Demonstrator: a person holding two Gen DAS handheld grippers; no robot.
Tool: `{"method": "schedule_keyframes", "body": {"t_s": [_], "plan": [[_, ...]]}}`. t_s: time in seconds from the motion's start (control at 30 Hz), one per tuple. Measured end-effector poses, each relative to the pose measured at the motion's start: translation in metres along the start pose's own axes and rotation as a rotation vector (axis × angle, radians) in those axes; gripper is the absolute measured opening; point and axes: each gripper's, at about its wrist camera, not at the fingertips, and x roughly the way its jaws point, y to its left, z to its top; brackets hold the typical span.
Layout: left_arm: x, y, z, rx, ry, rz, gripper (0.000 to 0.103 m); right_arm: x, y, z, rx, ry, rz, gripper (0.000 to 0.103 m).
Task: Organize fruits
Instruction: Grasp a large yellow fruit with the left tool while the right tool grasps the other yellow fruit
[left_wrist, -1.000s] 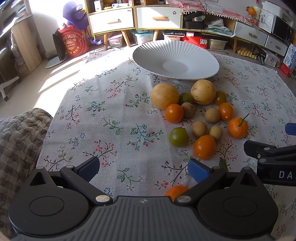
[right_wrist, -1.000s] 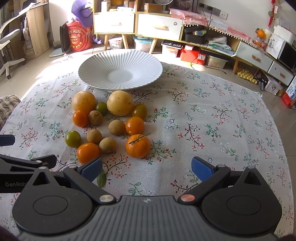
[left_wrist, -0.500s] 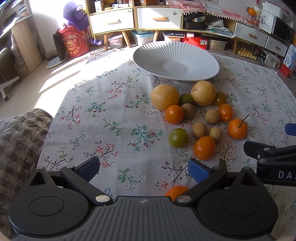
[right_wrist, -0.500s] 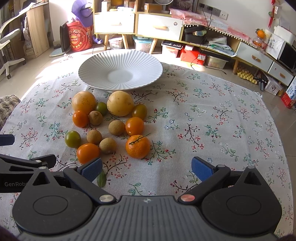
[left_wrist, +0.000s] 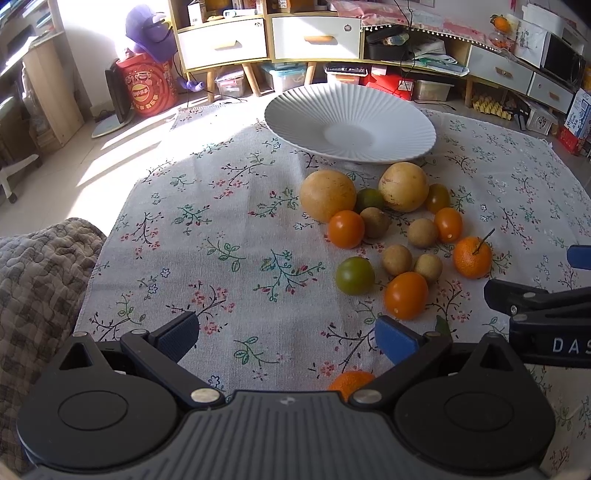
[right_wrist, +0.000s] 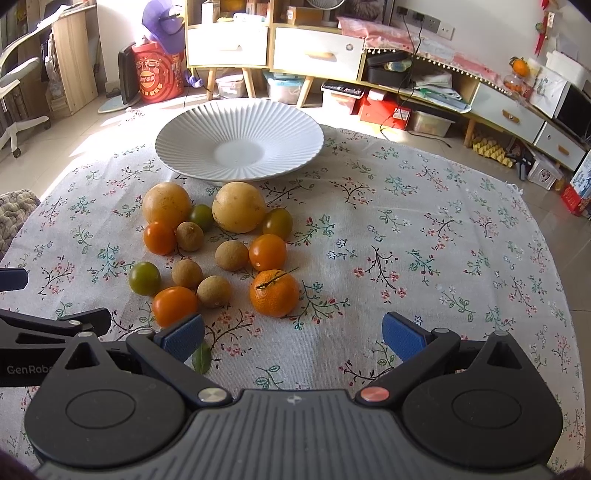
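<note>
Left hand-held gripper (left_wrist: 286, 338) and right hand-held gripper (right_wrist: 293, 334) both gape wide, empty.

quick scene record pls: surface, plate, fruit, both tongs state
surface: floral tablecloth
plate: white ribbed plate, holds nothing, at the far edge of the cloth
fruit: loose cluster on the cloth just in front of the plate; includes two large yellow fruits, a stemmed mandarin, a green tomato
left tongs: open, holding nothing
right tongs: open, holding nothing
progress: no fruit on the plate yet
</note>
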Motion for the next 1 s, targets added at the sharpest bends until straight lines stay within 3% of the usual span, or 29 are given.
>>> {"method": "schedule_keyframes", "body": {"t_s": [0.57, 0.77, 1.0], "plan": [[-0.001, 0.003, 0.001, -0.014, -0.015, -0.023, 0.093, 0.0, -0.001, 0.003, -0.009, -0.019, 0.002, 0.103], [0.002, 0.01, 0.008, -0.051, -0.052, -0.038, 0.093, 0.001, -0.012, 0.013, -0.005, -0.097, 0.079, 0.103], [0.016, 0.015, 0.021, -0.023, -0.073, -0.019, 0.093, 0.015, -0.022, 0.024, -0.004, -0.095, 0.177, 0.103]]}}
